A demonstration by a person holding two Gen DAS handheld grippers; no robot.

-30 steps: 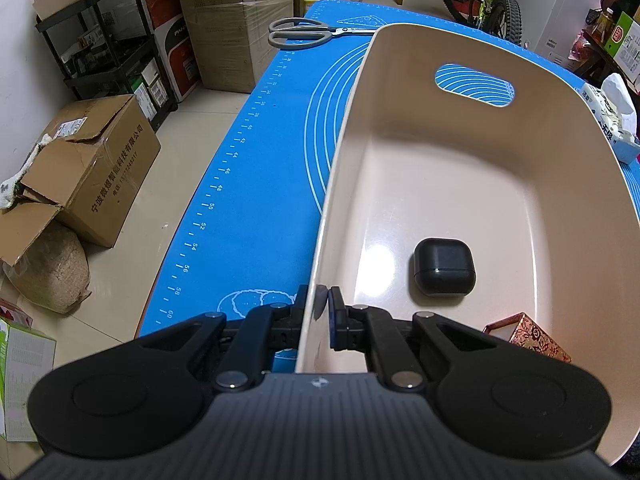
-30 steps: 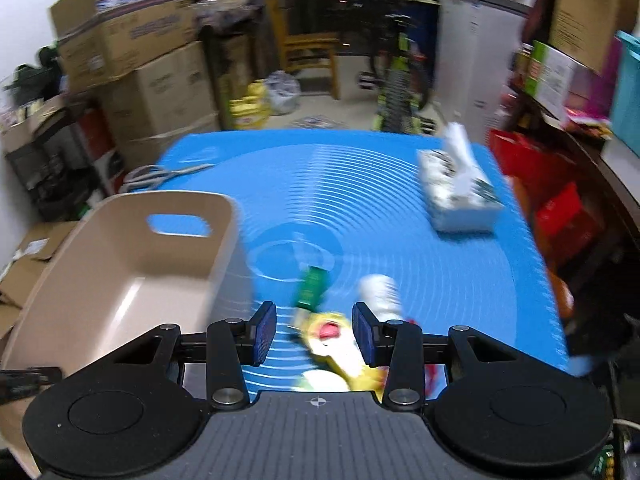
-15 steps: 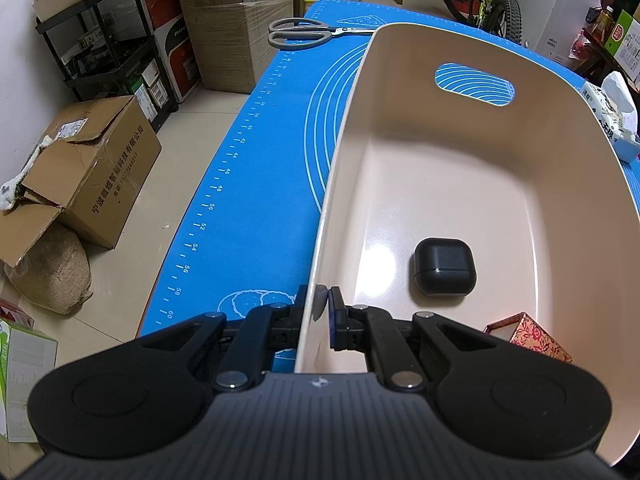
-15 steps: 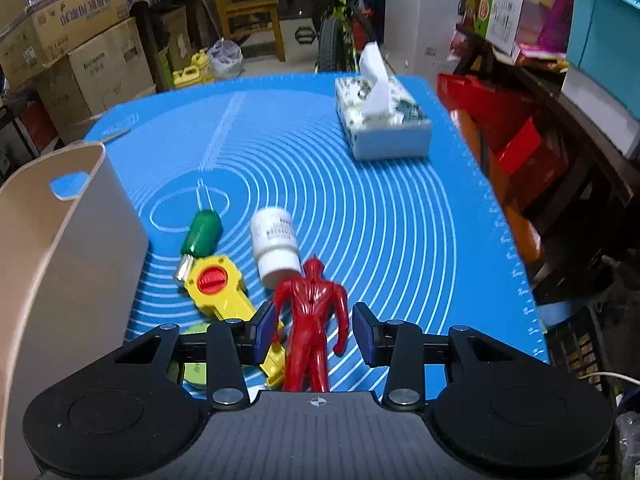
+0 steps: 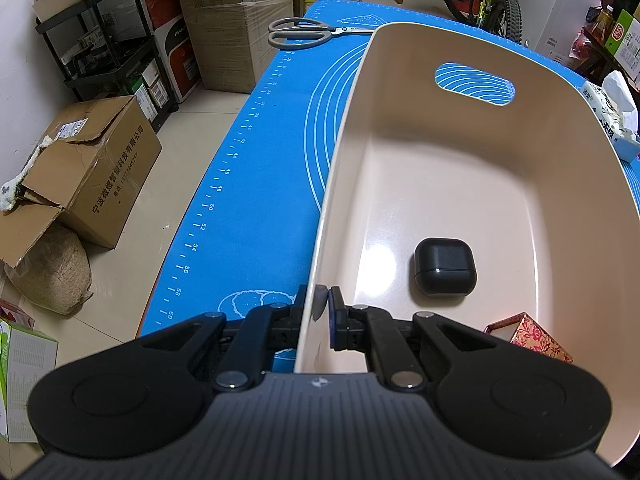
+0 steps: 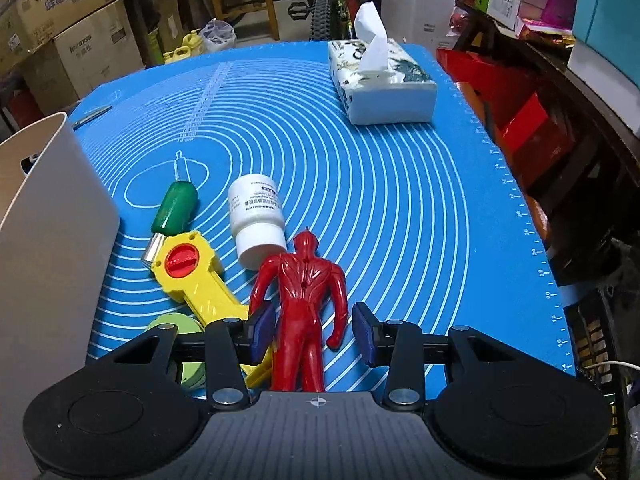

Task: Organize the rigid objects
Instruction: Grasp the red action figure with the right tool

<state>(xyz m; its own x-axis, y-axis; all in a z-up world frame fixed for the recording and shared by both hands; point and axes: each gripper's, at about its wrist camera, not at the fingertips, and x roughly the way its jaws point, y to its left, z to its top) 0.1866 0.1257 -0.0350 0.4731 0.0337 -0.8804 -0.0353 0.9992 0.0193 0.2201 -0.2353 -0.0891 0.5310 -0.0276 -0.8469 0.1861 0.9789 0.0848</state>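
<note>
Right wrist view: the right gripper (image 6: 314,334) has its jaws apart, straddling the hips and legs of a red figure (image 6: 302,304) that lies on the blue mat (image 6: 400,208); the left pad looks close to the figure's arm, the right pad stands clear of it. Taking the figure as landmark, a white bottle (image 6: 256,220) lies just beyond its head, touching or nearly so, a yellow toy (image 6: 196,276) with a red dial lies just to its left, a green-handled tool (image 6: 174,212) sits beyond the toy, and the bin (image 6: 48,240) stands further left. To do this pick well, I would centre the pads on the waist rather than an arm, close squarely so the smooth plastic does not twist out, and lift straight up so the feet clear the yellow toy before swinging left over the bin's rim. In the left wrist view the left gripper (image 5: 322,312) is clamped on the bin's near wall, steadying it; inside lie a black case (image 5: 444,266) and a red patterned box (image 5: 532,340). Scissors (image 5: 304,32) lie on the mat beyond the bin. Readable writing: a carton (image 6: 96,52) marked "Inraxss", the bottle's label too small to read, ruler numbers along the mat's edge, and Chinese print on a floor box (image 5: 100,184).
</note>
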